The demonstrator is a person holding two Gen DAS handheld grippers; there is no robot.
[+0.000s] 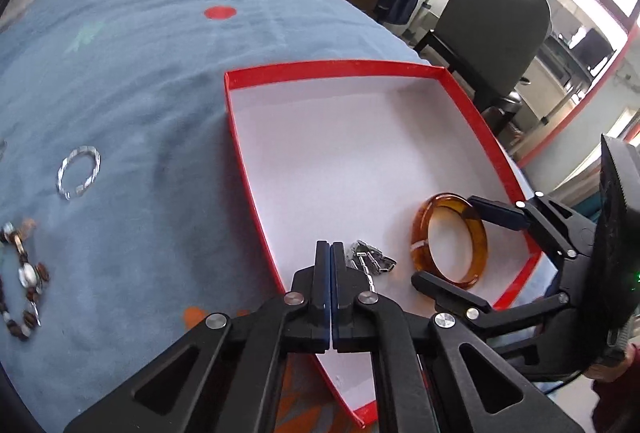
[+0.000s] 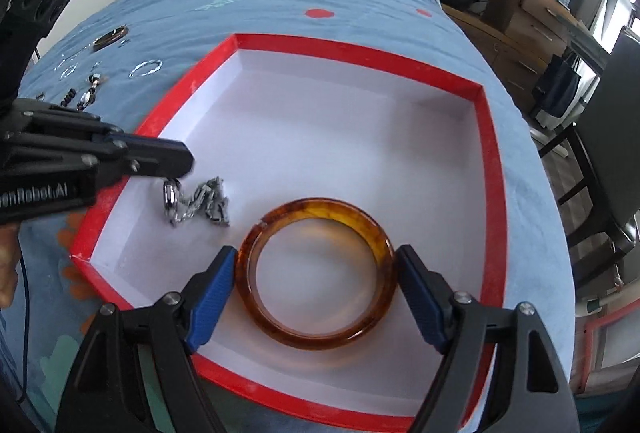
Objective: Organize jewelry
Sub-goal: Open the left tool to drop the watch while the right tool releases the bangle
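In the red box [image 2: 486, 137], nearest its front wall, the right tool [image 2: 316, 273] straddles the amber bangle [image 2: 316, 333], fingers spread, maybe touching. Left of the bangle, the left tool [image 1: 330, 253] is shut on the silver chain [image 2: 196, 205]. Lifting could drag the chain out. Beyond the box, bracelets [image 1: 78, 173] wait on the bed.

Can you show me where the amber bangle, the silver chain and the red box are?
amber bangle [image 2: 312, 341]: right wrist view, near rim.
silver chain [image 2: 208, 207]: right wrist view, bunched links.
red box [image 2: 489, 193]: right wrist view, right wall.
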